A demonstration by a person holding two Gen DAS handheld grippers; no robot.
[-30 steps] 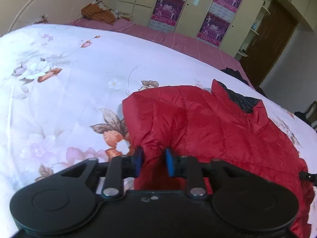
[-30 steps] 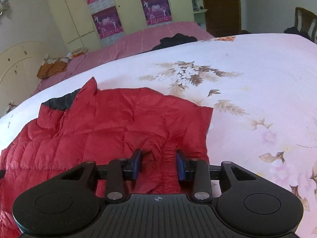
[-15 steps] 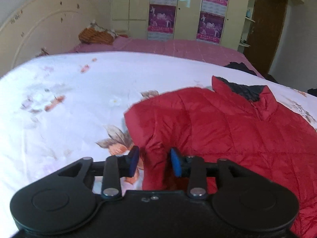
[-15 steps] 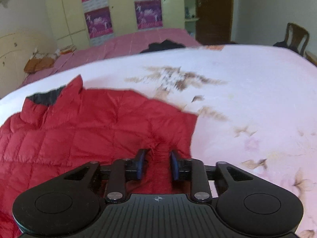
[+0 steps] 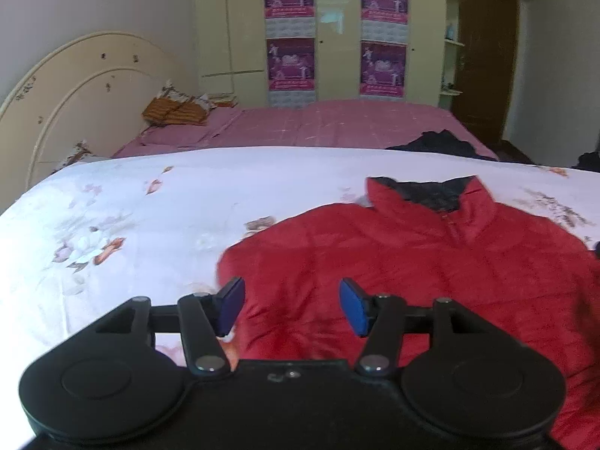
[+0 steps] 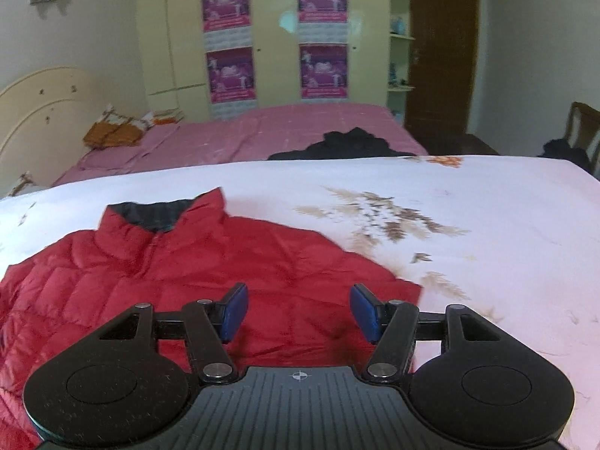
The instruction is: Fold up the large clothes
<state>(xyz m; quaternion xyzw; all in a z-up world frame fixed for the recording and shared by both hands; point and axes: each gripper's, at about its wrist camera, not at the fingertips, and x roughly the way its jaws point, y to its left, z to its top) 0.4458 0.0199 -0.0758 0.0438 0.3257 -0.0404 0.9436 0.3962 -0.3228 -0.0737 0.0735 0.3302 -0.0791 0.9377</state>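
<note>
Below both grippers' opening fingers point(image 5: 231, 307), untouched: red jacket point(image 5: 431, 262).

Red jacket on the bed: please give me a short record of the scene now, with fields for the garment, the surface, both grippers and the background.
garment: red jacket, quilted, lying flat, dark lining showing at the collar
surface: floral bedspread, white
left gripper: fingers opening, above the jacket's edge, no fabric pinched
right gripper: fingers opening, above the jacket's other edge, no fabric pinched
background: pink bed with a dark garment on it; wardrobe with four posters
</note>
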